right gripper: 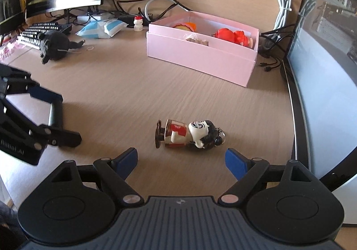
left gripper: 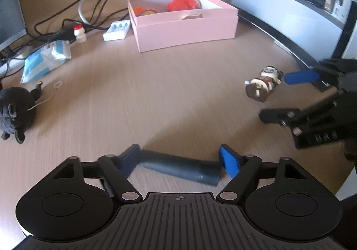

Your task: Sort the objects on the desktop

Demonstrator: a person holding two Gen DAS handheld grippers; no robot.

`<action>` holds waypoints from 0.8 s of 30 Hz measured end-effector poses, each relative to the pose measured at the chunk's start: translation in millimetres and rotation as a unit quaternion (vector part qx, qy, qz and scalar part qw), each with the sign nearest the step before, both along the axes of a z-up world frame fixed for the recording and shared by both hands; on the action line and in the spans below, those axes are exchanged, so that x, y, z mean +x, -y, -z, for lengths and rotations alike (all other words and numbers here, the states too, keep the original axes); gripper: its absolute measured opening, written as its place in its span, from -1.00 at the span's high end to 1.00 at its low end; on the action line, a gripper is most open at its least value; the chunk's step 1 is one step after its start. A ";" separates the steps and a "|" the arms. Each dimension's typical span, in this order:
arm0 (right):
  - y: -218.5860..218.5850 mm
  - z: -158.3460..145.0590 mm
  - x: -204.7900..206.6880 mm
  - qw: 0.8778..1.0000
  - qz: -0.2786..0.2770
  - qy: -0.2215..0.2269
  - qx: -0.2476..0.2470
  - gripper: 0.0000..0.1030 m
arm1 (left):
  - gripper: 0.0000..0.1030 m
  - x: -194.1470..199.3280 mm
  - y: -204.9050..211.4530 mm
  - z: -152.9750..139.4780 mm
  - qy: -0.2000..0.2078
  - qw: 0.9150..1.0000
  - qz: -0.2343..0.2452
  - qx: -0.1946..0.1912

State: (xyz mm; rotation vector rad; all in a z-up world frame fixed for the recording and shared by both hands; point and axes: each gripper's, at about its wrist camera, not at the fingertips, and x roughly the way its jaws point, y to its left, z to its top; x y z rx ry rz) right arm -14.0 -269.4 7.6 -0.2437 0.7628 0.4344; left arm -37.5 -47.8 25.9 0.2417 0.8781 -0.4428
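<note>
Desktop objects lie scattered on the wooden table: from the left wrist view, a dark cylinder lies crosswise between the spread fingers of the left gripper, whether the pads touch it I cannot tell, while a pink box holding red toys sits farther back and a black plush rests at the left edge. From the right wrist view, the right gripper stands spread and empty just short of a small figurine lying on its side, with the pink box beyond it.
</note>
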 end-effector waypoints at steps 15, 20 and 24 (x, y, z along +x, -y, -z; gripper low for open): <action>-6.8 -6.3 23.1 1.000 -0.006 -0.009 0.000 -0.25 | -0.57 -19.2 -10.7 -13.5 -0.002 1.000 0.001 0.014; -3.5 -51.3 11.8 0.999 -0.036 0.025 0.006 -0.25 | -0.57 -12.9 -17.2 -52.3 0.032 0.999 0.004 -0.016; 3.9 -123.9 3.6 0.993 -0.038 0.107 0.036 -0.25 | -0.57 7.1 -19.5 -104.1 0.111 0.993 0.005 -0.044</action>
